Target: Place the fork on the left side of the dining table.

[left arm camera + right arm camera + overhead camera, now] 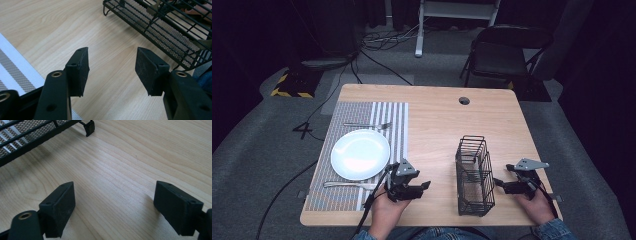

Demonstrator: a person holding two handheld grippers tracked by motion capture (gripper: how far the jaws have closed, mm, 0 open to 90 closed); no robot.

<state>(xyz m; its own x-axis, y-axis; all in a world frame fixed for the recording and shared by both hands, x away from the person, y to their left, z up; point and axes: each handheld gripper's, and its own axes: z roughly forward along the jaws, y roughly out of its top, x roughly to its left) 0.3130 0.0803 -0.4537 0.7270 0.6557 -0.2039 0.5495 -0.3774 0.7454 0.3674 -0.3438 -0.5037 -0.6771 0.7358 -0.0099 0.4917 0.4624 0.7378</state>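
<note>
Soft overhead light brightens the pale wooden table beyond the jaws; dim surroundings, faint shadows beneath them, nearest edges perhaps slightly blurred.

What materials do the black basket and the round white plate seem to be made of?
Black wire basket: likely dark-coated metal, with thin rods and a fine mesh floor. Round white plate: probably glazed ceramic, because its smooth surface is glossy; plastic remains possible.

Left tongs and right tongs, both low, jaws apart and empty, tips facing each other.
</note>
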